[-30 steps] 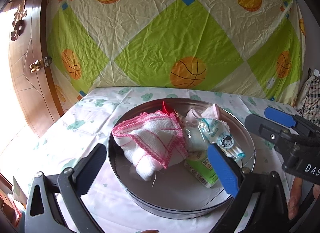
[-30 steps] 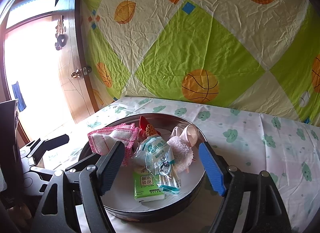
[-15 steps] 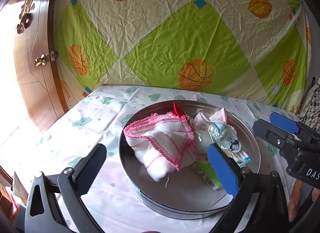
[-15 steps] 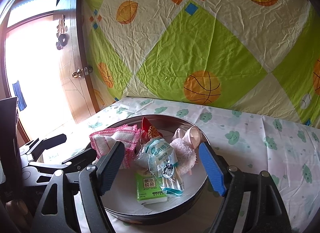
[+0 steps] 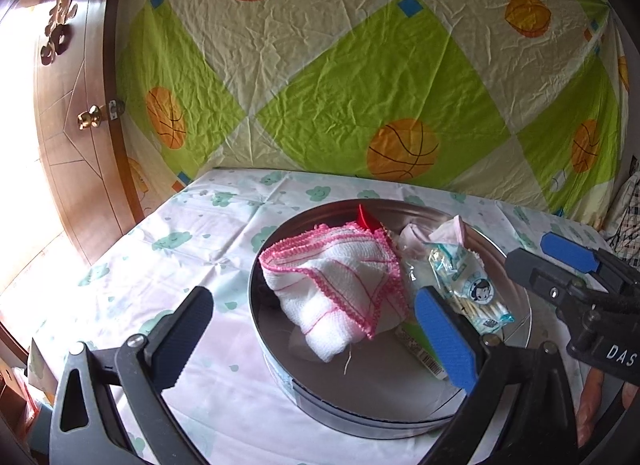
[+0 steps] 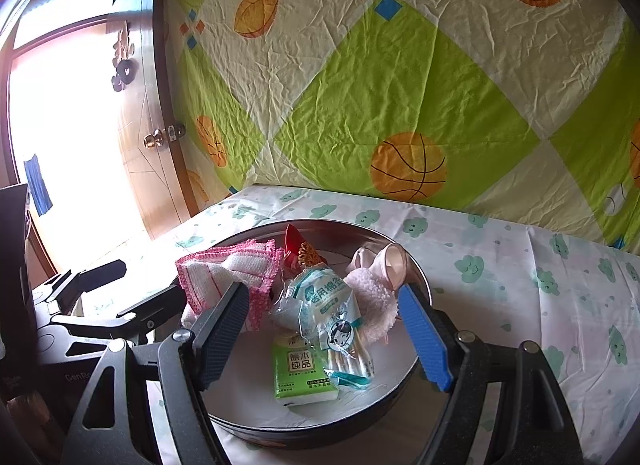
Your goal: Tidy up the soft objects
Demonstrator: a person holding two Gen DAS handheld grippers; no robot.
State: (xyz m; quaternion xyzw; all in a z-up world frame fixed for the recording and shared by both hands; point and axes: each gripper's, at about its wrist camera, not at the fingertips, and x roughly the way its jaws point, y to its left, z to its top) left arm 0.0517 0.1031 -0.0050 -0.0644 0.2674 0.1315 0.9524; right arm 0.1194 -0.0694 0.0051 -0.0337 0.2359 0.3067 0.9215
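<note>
1. Change since the earlier frames: in the left wrist view the round metal tin [image 5: 280,369] sits further right and slightly lower, and more of the table [image 5: 192,249] and door shows on the left; the right wrist view is nearly unchanged. The contents of the tin lie as before.
2. Left gripper [image 5: 316,329]: wide open, holding nothing, above the near left rim of the tin.
3. Right gripper [image 6: 324,333]: wide open, holding nothing, above the near side of the tin, its pads either side of the packets.
4. White cloth with pink edging [image 5: 340,289]: bunched in the left half of the tin.
5. Cotton swab packet [image 6: 340,325]: lies across the middle, partly over the green tissue pack [image 6: 298,369] on the tin floor.
6. Pink fluffy item [image 6: 372,293]: against the right rim, touching the swab packet.
7. Red packet [image 6: 300,249]: upright behind the cloth, mostly hidden.
8. Table: covered with a white cloth printed with green clouds; the tin stands on it.
9. Backdrop: green and cream sheet with basketballs [image 6: 408,165]; wooden door [image 5: 80,137] to the left.
</note>
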